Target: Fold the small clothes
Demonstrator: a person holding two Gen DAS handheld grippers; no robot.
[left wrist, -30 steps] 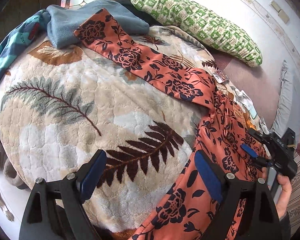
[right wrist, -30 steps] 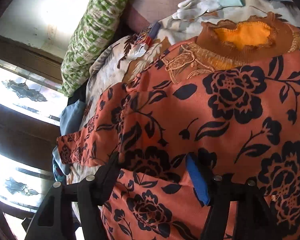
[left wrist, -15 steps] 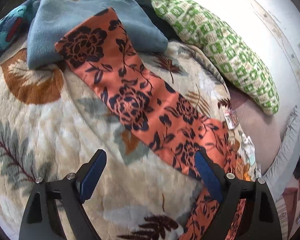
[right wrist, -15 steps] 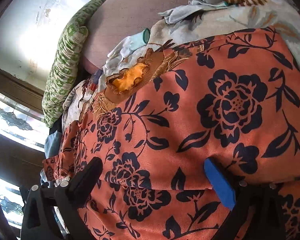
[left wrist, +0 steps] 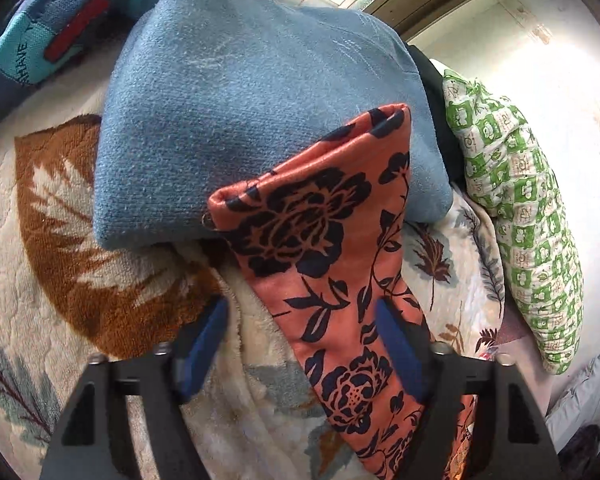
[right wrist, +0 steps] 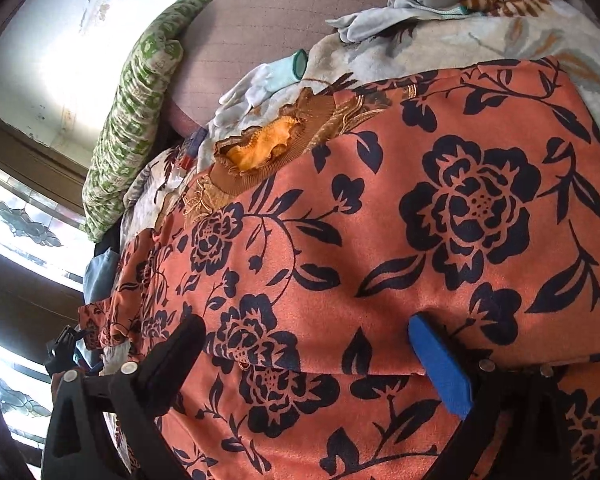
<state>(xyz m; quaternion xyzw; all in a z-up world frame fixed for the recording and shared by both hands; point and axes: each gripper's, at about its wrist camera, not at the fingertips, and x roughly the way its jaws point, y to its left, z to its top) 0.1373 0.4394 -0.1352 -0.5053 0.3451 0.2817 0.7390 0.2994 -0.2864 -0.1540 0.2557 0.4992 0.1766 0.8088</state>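
Observation:
An orange top with black flowers lies spread on a leaf-print blanket. In the left wrist view its long sleeve [left wrist: 332, 248] stretches out, the cuff resting on a blue cloth. My left gripper [left wrist: 302, 332] is open, its jaws straddling the sleeve a little short of the cuff. In the right wrist view the body of the top [right wrist: 440, 240] fills the frame, with its brown collar [right wrist: 260, 156] at the far side. My right gripper [right wrist: 306, 332] is open and low over the body cloth. The left gripper shows small at the far left [right wrist: 62, 350].
A folded blue cloth [left wrist: 236, 120] and a teal knit [left wrist: 40, 32] lie beyond the cuff. A green checked pillow [left wrist: 524, 216] lies along the wall. White gloves [right wrist: 268, 84] lie past the collar. The leaf-print blanket [left wrist: 112, 280] covers the bed.
My left gripper has travelled along the sleeve toward the cuff, which now sits close in front. My right gripper has shifted over the body of the top. Both stay open.

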